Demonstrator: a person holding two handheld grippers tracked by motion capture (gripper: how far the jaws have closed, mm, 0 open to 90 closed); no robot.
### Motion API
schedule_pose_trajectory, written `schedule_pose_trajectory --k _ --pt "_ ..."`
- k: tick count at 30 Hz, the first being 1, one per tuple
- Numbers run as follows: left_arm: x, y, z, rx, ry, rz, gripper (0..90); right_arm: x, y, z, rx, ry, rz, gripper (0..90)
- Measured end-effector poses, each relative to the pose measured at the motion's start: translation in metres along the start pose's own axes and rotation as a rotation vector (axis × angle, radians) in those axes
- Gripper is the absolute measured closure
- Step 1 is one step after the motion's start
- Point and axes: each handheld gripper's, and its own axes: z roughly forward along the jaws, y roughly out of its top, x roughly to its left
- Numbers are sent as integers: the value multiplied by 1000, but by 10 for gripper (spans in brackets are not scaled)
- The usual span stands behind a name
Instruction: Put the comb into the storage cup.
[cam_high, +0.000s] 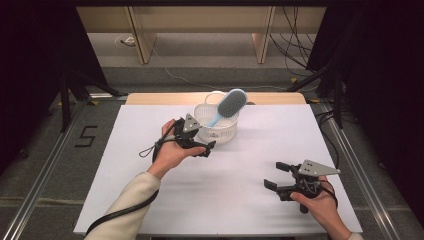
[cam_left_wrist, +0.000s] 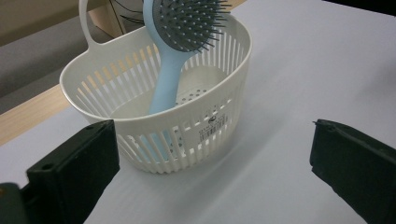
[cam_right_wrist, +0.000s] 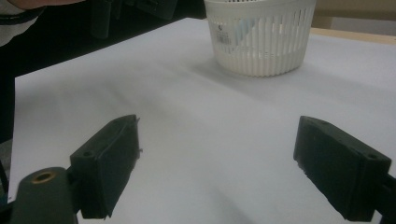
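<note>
Looking down from the high view, we see our left gripper (cam_high: 209, 146) held just in front of the white slatted plastic basket with a loop handle (cam_high: 212, 131), which stands toward the far middle of the white-covered table (cam_high: 225, 190). Our left hand (cam_high: 172, 152) wraps the gripper's body from the near side, the forearm in a cream sleeve (cam_high: 131, 202) running up from the lower left at a slant, the wrist turned so the grey three-cornered plate faces up and the jaws point right and forward beside the basket's near wall. In the left gripper view the jaws stand wide apart with nothing between them, and the basket (cam_left_wrist: 187, 116) sits just beyond their gap, upright on the table. Inside it leans a light blue plastic hairbrush with a grey bristle pad (cam_left_wrist: 180, 42): its handle end rests on the basket's perforated floor and its head rises above the far rim, tilted to the right, bristles facing us. Our right gripper (cam_high: 279, 176) is held low over the near right part of the table, well apart from the basket, with our right hand (cam_high: 320, 200) gripping it from below and behind and the jaws pointing left. In the right gripper view those jaws are likewise spread wide and empty over bare table, the basket (cam_right_wrist: 261, 42) farther off ahead.
</note>
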Motion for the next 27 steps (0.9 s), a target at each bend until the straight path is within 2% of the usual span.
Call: schedule_pose_trajectory --k 11,17,27 --pt "-4 -4 -8 -9 -16 -14 6 0 0 0 -1 1 -1 153" --pt "-9 -8 -12 5 -31 0 4 0 0 0 -2 0 0 153" --pt "-16 -15 -20 1 -34 10 4 1 1 -1 -2 1 -2 153"
